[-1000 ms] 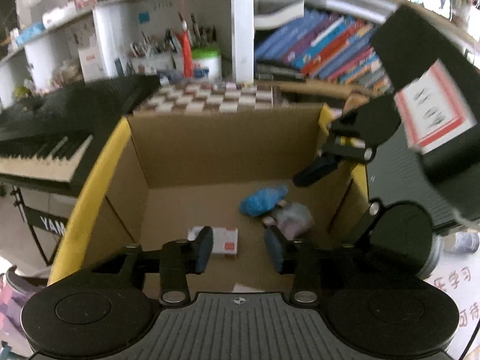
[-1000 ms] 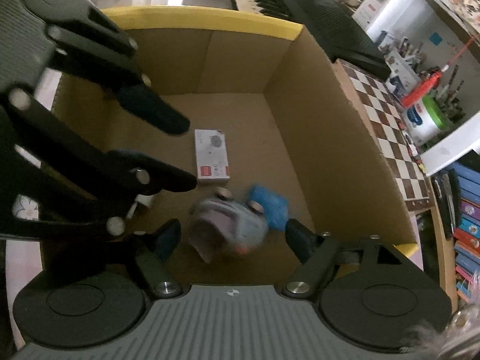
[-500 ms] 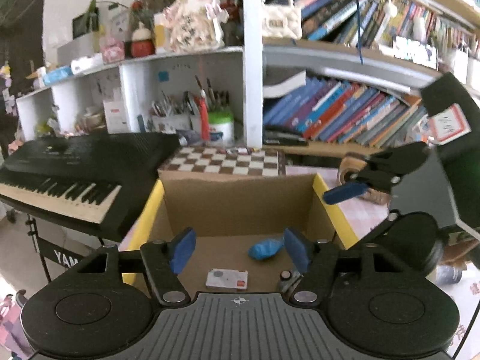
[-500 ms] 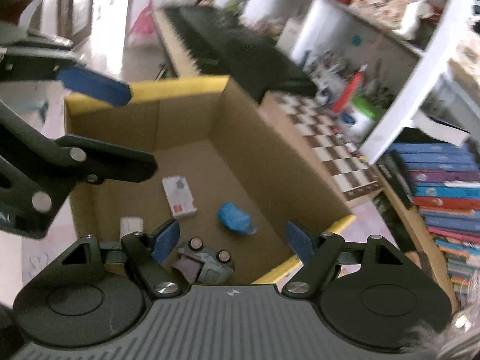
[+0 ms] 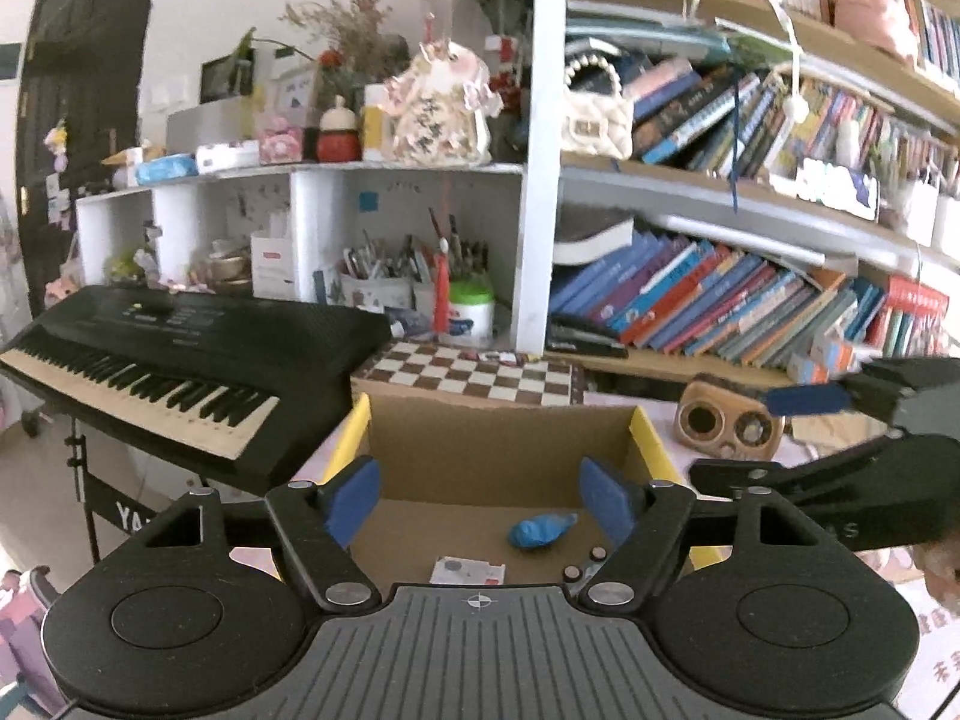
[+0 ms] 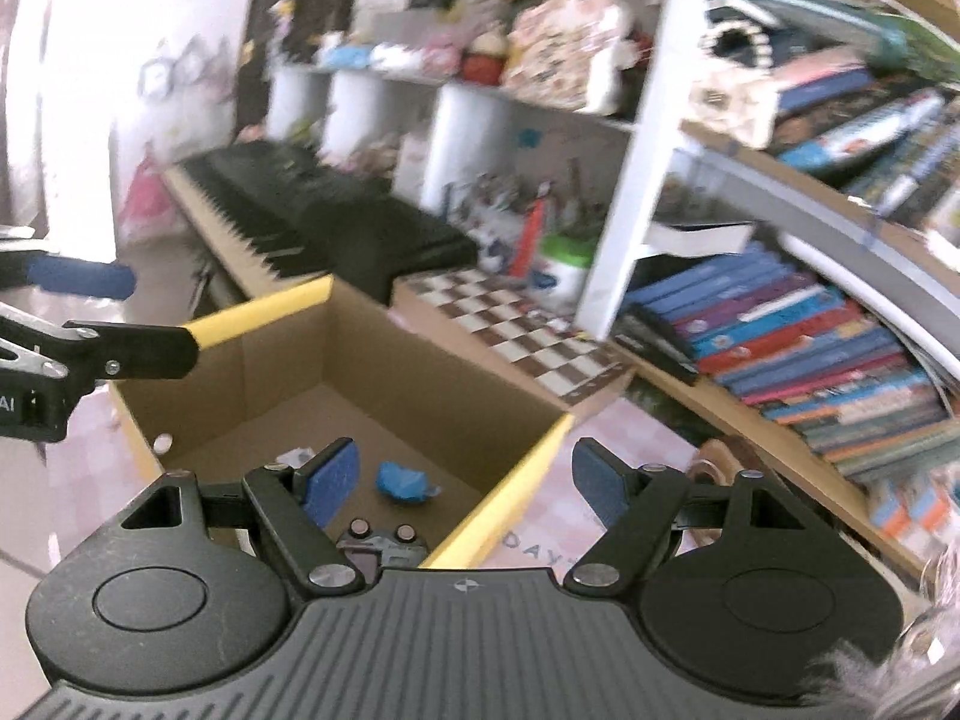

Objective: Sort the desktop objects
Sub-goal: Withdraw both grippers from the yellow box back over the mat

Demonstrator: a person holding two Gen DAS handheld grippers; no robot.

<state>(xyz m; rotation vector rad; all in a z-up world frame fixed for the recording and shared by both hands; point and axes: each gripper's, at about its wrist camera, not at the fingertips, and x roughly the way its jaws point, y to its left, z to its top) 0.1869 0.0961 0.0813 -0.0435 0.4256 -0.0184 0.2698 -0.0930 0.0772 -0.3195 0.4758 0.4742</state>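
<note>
1. My left gripper (image 5: 480, 501) and right gripper (image 6: 465, 480) both hang spread apart and empty above the cardboard box (image 5: 498, 438)
2. Inside lie a blue crumpled object (image 5: 540, 530), a white card (image 5: 468, 571) and a toy car (image 6: 381, 540), near side

We see a black keyboard (image 5: 180, 348) on a stand at left. A checkered board (image 5: 474, 372) lies beside it, below the white shelf unit (image 5: 300, 222) holding a pen cup (image 5: 471, 309). Leaning books (image 5: 720, 306) fill the shelf at right, and a wooden speaker (image 5: 726, 426) stands below them.
</note>
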